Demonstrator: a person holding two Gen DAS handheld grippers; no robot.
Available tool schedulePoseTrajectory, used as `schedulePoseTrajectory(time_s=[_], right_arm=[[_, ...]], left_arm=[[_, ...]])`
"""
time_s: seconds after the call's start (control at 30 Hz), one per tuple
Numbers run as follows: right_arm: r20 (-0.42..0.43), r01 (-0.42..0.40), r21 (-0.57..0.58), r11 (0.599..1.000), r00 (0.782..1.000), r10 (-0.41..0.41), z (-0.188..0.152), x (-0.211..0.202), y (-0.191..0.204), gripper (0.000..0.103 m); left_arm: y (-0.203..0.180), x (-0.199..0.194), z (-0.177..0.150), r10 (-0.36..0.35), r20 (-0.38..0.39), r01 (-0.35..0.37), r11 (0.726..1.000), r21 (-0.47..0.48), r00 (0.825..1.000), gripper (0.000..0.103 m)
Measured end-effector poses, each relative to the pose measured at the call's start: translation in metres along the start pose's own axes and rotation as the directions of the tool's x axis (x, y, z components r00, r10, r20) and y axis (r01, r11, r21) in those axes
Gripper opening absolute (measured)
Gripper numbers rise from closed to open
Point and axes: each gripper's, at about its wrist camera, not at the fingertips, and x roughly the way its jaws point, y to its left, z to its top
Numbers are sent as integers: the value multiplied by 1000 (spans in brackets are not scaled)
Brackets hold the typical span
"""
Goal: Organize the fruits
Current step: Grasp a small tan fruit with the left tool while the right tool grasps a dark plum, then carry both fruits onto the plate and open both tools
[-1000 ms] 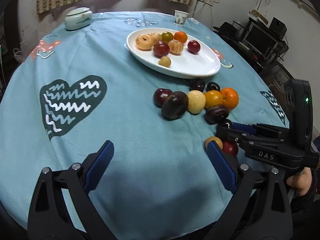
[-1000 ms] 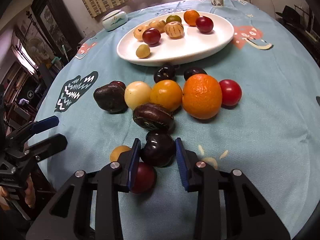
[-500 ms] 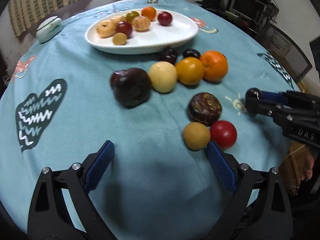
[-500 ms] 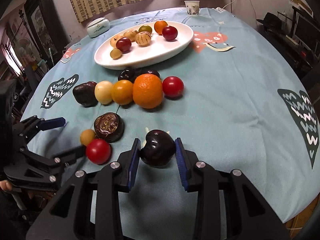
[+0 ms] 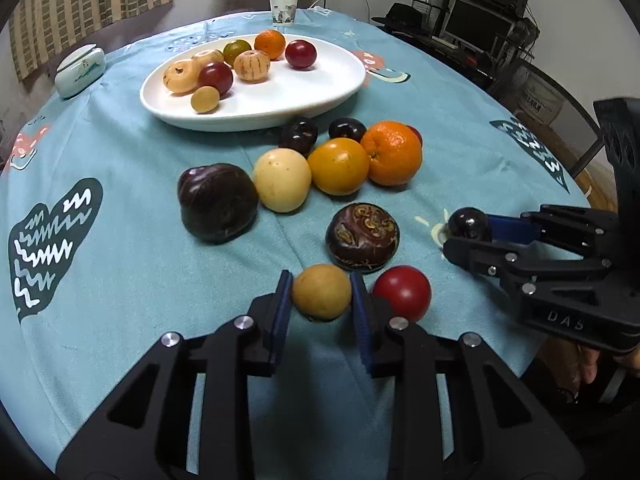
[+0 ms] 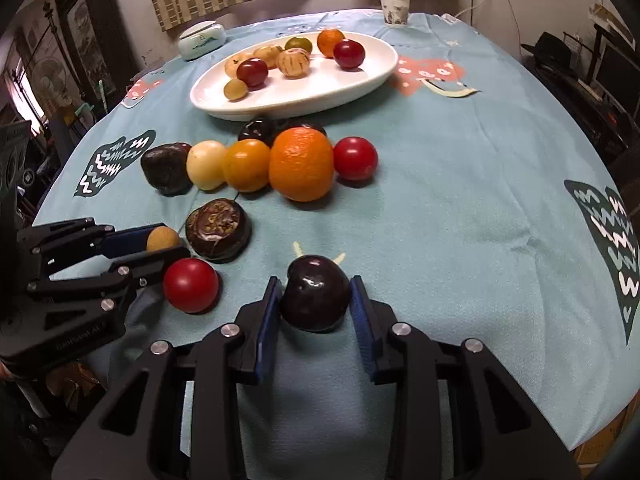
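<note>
My left gripper (image 5: 320, 304) is shut on a small tan round fruit (image 5: 321, 291) near the table's front edge; it also shows in the right wrist view (image 6: 162, 239). My right gripper (image 6: 314, 300) is shut on a dark purple plum (image 6: 314, 293), seen from the left wrist view (image 5: 468, 222). A red tomato (image 5: 402, 292) and a dark brown fruit (image 5: 362, 237) lie beside the tan fruit. A row of fruits with an orange (image 5: 394, 153) lies mid-table. A white oval plate (image 5: 320, 92) behind holds several fruits.
A teal cloth (image 5: 120, 280) covers the round table. A small ceramic lidded dish (image 5: 80, 66) stands at the far left and a paper cup (image 5: 283, 10) at the far edge. A desk with a monitor (image 5: 476, 26) is off to the right.
My left gripper moved forward and closed from wide open onto the tan fruit. My right gripper still holds the plum, carried away from the red tomato and brown fruit.
</note>
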Motion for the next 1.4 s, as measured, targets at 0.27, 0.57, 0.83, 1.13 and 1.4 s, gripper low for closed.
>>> schedulePoseTrajectory(time_s=[0.27,0.57,0.83,1.13,1.4], right_arm=[[60,-37,24,999,998,35,7,-17,1,34],[68,-51,19,999,996,50,15,-21,6,34],[72,-79,-30,996,994,81,42,-16,15,34],[81,-101,-123,987,990,112,136,7,31,34],[72,-27,-117,993,997,35,221,64,22,34]], left_arm=[[16,-25,1,0,53,3,999,-49,999,29],[33,-40,6,14,87,-7,997,-82,996,29],[49,-40,28,20,96,-12,996,-87,995,29],[87,-28,123,72,126,-60,994,-95,989,29],[117,25,191,86,75,-75,987,-140,993,29]])
